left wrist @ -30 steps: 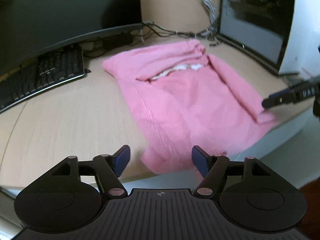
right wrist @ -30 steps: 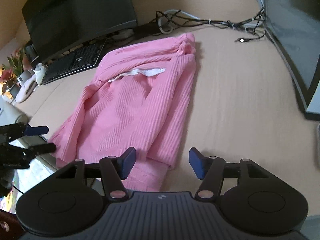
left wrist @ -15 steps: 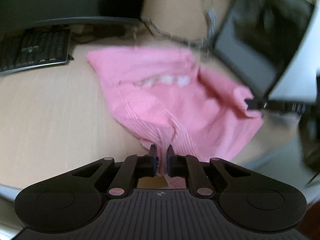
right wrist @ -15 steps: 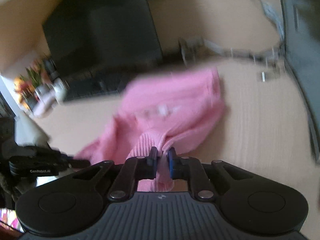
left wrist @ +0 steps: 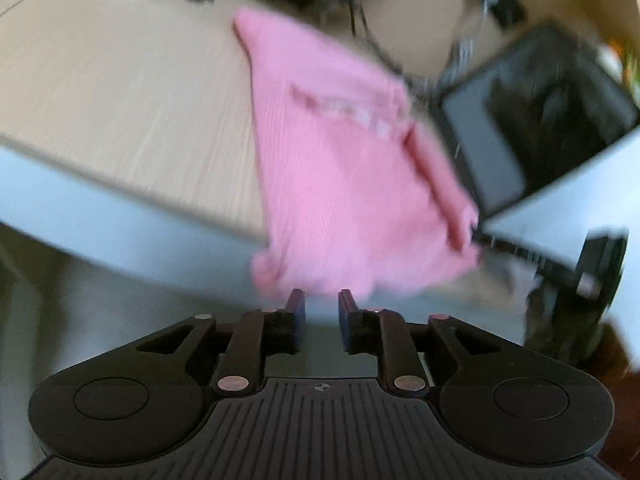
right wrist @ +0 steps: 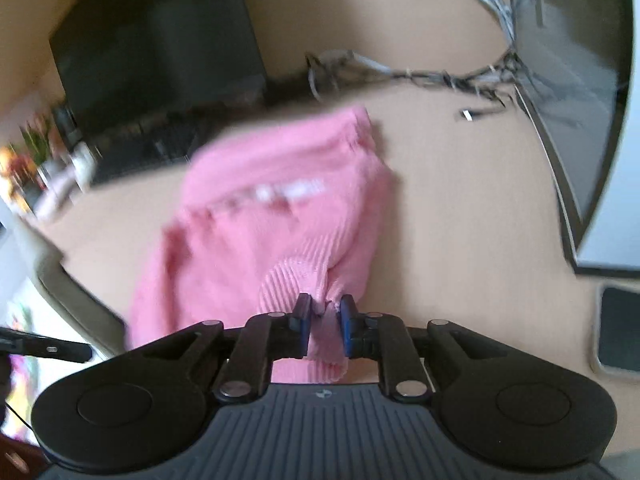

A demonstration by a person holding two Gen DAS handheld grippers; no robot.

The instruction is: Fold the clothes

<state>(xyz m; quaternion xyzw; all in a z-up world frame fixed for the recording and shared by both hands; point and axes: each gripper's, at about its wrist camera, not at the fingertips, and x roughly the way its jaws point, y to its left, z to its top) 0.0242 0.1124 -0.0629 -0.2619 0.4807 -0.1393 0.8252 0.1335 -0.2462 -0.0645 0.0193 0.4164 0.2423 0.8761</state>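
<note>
The right gripper (right wrist: 324,312) has its blue-padded fingers (right wrist: 304,314) pinched together on a ribbed hem of the pink sweater (right wrist: 272,216), a fold of the knit hanging down between the pads and bunching just above them. From that pinch the sweater spreads away across the light wooden desk (right wrist: 460,208), its near-left part reaching over the desk's front edge and a pale strip showing near its collar. In the left wrist view the left gripper (left wrist: 322,310) has its fingers (left wrist: 297,312) drawn near each other with a narrow gap between them; the sweater's lower edge (left wrist: 320,184) hangs just beyond the tips, and with the motion blur I cannot tell whether any cloth is caught between them. In that view the garment lies slantwise on the desk and droops over its pale front edge, while the other gripper's dark finger meets the sweater's right corner. Farther out, a dark monitor (right wrist: 160,40) stands at the back left with a keyboard (right wrist: 140,148) below it, a tangle of cables (right wrist: 420,72) runs along the back wall, a second dark screen (right wrist: 572,80) stands on the right, and a dark flat phone-like object (right wrist: 620,328) lies near the desk's right edge.
</note>
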